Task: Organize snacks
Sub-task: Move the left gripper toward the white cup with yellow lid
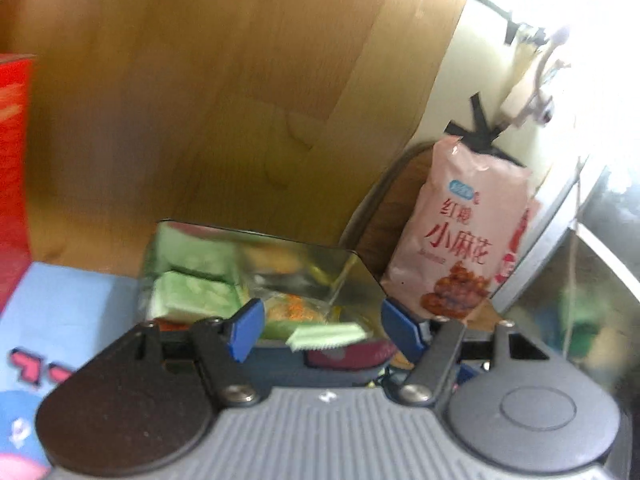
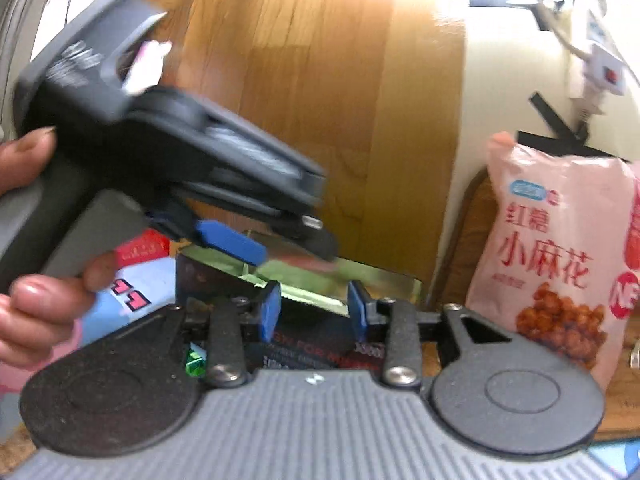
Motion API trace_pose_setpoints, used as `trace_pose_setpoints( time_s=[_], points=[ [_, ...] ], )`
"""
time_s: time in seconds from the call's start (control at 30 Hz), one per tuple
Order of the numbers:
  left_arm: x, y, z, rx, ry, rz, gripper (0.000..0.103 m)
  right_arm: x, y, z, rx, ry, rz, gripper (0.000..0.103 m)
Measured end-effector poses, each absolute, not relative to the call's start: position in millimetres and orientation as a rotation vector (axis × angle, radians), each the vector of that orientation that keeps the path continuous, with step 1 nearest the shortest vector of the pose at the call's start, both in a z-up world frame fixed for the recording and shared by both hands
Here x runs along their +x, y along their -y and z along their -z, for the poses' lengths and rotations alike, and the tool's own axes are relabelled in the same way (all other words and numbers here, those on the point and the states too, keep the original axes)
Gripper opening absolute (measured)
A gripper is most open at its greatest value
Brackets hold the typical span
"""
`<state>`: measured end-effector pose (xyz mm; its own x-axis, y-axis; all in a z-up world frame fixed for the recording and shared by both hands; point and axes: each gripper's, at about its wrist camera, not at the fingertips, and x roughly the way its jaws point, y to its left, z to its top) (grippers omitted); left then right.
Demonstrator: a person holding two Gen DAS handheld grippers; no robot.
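A shiny foil-lined pack [image 1: 304, 256] lies open in front of both grippers, with several green-wrapped snacks [image 1: 188, 296] inside. My left gripper [image 1: 324, 330] is open just above it. The crimped end of a green wrapper [image 1: 326, 336] lies loose between its blue pads [image 1: 246, 328]. My right gripper [image 2: 314, 312] is open too, with less gap. A serrated green wrapper edge [image 2: 310, 300] runs between its pads and does not look pinched. The left gripper's body [image 2: 160, 140] crosses the right wrist view at upper left, held by a hand [image 2: 36, 312].
A pink snack bag [image 1: 460, 240] [image 2: 560, 260] stands upright at the right against a white panel [image 1: 472, 80]. A red box [image 1: 14, 160] and a light blue pack [image 1: 56, 320] sit to the left. Wooden floor [image 1: 200, 100] lies beyond. A dark printed box [image 2: 312, 352] lies under the right gripper.
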<state>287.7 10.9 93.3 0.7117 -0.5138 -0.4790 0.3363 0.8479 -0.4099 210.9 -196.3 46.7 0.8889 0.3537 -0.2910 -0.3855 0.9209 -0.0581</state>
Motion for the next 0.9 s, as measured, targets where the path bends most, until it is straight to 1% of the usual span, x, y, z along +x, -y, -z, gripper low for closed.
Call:
trace_pose_setpoints(
  time_s=[0.1, 0.23, 0.4, 0.47, 0.53, 0.63, 0.73, 0.87, 0.9],
  points=[
    [258, -43, -90, -0.333, -0.635, 0.464, 0.067, 208, 216, -44, 0.004, -0.384, -0.419, 0.040],
    [207, -88, -74, -0.399, -0.675, 0.441, 0.067, 195, 231, -31, 0.234, -0.609, -0.540, 0.040],
    [145, -122, -50, -0.459, -0.684, 0.445, 0.067, 159, 208, -20, 0.286, -0.698, -0.615, 0.042],
    [125, -132, -42, -0.493, -0.681, 0.450, 0.067, 144, 194, -21, 0.273, -0.699, -0.653, 0.042],
    [109, -140, -34, -0.528, -0.686, 0.445, 0.067, 128, 178, -25, 0.235, -0.687, -0.703, 0.045],
    [95, -146, -25, -0.561, -0.699, 0.440, 0.067, 108, 153, -28, 0.160, -0.679, -0.746, 0.046],
    [88, -150, -22, -0.570, -0.694, 0.436, 0.067, 87, 123, -34, 0.012, -0.636, -0.817, 0.047],
    [87, -152, -16, -0.592, -0.696, 0.428, 0.068, 81, 92, -33, -0.110, -0.640, -0.858, 0.047],
    [89, -152, -14, -0.594, -0.697, 0.420, 0.066, 85, 86, -30, -0.122, -0.647, -0.849, 0.047]
  ],
)
